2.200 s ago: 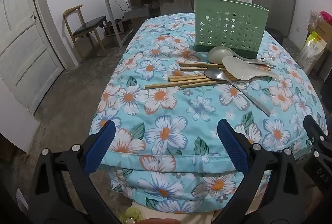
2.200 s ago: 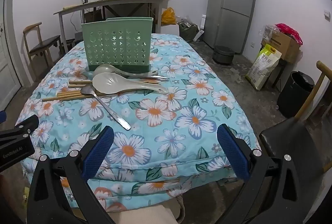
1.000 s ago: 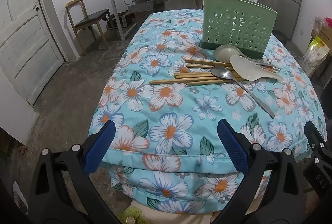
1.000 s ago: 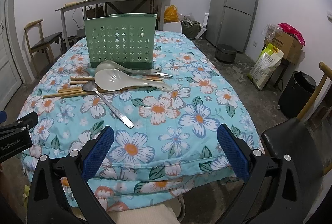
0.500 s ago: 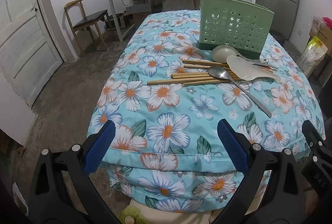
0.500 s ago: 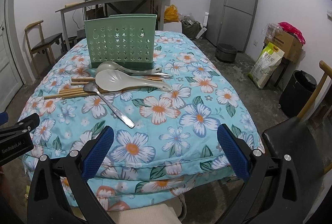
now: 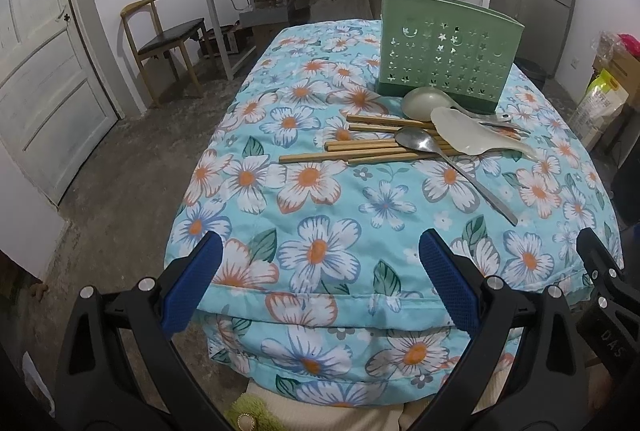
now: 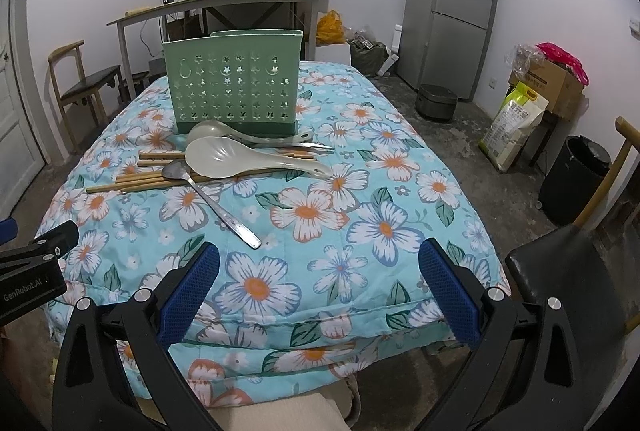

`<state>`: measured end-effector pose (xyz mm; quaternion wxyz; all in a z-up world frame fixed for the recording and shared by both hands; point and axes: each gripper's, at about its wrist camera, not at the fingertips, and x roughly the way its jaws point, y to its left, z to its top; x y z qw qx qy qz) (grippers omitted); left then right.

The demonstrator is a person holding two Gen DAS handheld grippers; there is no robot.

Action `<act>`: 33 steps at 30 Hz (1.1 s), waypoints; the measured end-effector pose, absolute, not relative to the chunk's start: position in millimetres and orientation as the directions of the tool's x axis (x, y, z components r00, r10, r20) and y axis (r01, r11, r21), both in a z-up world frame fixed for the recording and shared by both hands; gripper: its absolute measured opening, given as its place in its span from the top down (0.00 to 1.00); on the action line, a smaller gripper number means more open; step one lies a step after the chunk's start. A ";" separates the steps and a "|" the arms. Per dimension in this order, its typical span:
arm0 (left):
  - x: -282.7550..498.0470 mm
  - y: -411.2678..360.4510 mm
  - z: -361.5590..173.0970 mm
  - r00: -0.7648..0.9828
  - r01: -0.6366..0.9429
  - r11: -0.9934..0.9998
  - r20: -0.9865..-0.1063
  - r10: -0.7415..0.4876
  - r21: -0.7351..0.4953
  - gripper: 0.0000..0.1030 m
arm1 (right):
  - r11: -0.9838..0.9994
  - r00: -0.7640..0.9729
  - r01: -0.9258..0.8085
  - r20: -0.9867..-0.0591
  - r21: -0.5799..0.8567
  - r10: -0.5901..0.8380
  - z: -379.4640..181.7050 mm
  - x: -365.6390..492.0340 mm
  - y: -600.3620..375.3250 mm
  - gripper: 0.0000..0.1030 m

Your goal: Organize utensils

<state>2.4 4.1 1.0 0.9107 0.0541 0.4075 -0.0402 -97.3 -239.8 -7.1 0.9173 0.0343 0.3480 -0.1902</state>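
Two hand-held tools hover at the near edge of a flower-patterned surface (image 8: 384, 227). The left tool (image 7: 320, 283) and right tool (image 8: 320, 283) both have their blue fingers spread wide apart, empty. Farther back, wooden chopsticks (image 7: 360, 147), a metal spoon (image 8: 212, 199) and two pale ladles (image 8: 248, 159) lie piled just in front of an upright green utensil holder (image 8: 234, 85).

Tabletop cloth (image 8: 360, 215): light blue w/ white-orange flowers, green leaves. Utensil holder (image 8: 234, 87): pale green w/ star & moon cutouts, darker green base. Chopsticks (image 7: 360, 147): tan bamboo. Rice paddle (image 8: 240, 159): off-white. Ladle (image 8: 208, 131): pale grey-green. Spoon (image 8: 208, 191): silver metal. Fingers (image 8: 192, 291): blue textured pads on black arms.
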 end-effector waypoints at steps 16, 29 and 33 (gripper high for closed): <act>3.3 7.0 -0.5 0.662 0.116 0.991 -0.749 -0.030 0.062 0.08 | 0.926 0.685 0.372 -0.652 -0.071 -0.325 -5.5 -96.3 -238.1 0.06; 4.4 10.4 -3.0 0.663 0.111 0.992 -0.748 -0.028 0.060 0.08 | 0.925 0.685 0.372 -0.651 -0.073 -0.327 -5.8 -95.9 -237.7 0.06; 6.0 13.9 -3.1 0.670 0.112 0.992 -0.742 -0.032 0.059 0.08 | 0.924 0.680 0.373 -0.654 -0.080 -0.331 -7.1 -94.7 -238.4 0.06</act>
